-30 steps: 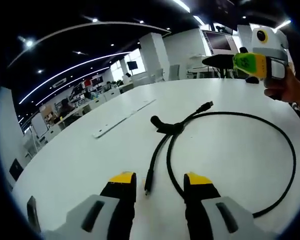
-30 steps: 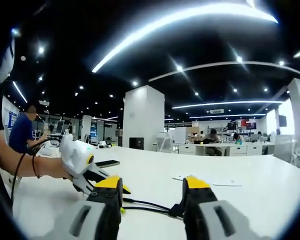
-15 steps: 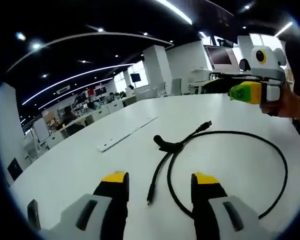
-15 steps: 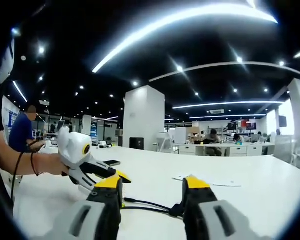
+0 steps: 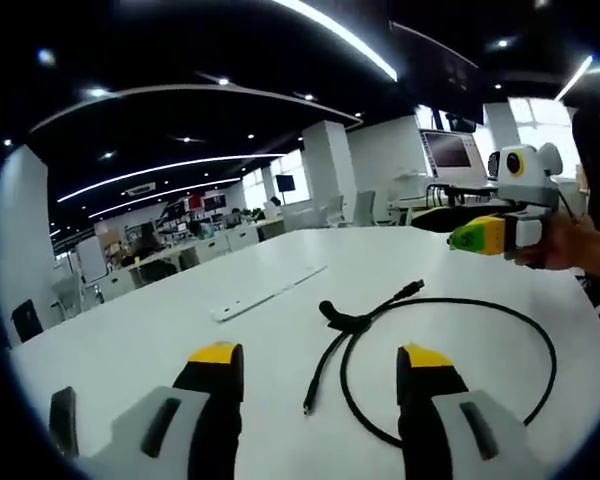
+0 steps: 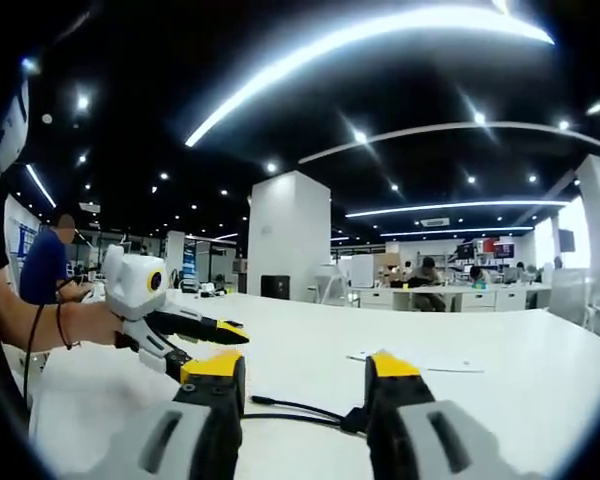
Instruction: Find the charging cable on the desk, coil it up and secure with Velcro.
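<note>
Left gripper (image 5: 318, 362) jaws are spread wide, nothing held; right gripper (image 6: 298, 370) likewise wide and empty. Charging cable (image 5: 540, 340) is laid in one loose loop on the white desk (image 5: 140, 330), Velcro strap (image 5: 342, 318) at the crossing, plug end (image 5: 308, 406) between the left jaws. The plug end is best pinched first, judged. Both grippers are held above the desk, well apart.
</note>
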The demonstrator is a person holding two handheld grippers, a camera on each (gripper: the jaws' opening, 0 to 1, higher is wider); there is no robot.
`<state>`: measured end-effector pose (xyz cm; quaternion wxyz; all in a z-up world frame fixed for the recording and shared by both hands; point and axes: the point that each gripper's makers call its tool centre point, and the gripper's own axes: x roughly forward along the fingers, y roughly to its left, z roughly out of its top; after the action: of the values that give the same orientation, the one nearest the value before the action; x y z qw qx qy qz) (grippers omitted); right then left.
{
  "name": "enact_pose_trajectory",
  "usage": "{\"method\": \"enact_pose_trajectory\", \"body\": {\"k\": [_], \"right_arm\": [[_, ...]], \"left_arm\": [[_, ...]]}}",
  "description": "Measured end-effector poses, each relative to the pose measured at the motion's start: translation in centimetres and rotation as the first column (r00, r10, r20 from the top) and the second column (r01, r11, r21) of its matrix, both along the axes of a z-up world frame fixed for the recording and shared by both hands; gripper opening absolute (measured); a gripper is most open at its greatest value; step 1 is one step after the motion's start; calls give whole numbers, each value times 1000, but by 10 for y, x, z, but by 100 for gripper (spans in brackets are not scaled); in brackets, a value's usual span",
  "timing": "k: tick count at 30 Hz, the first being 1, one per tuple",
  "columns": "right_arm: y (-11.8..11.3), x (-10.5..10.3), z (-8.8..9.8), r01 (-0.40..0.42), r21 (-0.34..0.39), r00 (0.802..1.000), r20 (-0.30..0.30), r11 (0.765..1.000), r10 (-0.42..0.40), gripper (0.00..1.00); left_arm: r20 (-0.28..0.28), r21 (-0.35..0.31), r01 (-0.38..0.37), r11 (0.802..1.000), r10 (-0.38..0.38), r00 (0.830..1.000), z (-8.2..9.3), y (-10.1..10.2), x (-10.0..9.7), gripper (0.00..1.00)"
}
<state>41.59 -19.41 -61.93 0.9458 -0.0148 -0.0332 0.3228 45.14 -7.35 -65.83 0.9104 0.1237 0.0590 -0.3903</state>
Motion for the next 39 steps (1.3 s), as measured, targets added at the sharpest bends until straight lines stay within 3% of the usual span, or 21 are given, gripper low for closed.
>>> {"method": "enact_pose_trajectory", "body": {"k": [14,39], "right_arm": [[4,-7,7,-6,-4,1000,7,1000,6,49],[4,-21,12,-15,-3,1000,20,1000,15,50]], "left_arm": [[76,-120,-49,992,59,995,34,25,-22,64],[112,-185,-23,983,44,993,40,33,-40,64]]}}
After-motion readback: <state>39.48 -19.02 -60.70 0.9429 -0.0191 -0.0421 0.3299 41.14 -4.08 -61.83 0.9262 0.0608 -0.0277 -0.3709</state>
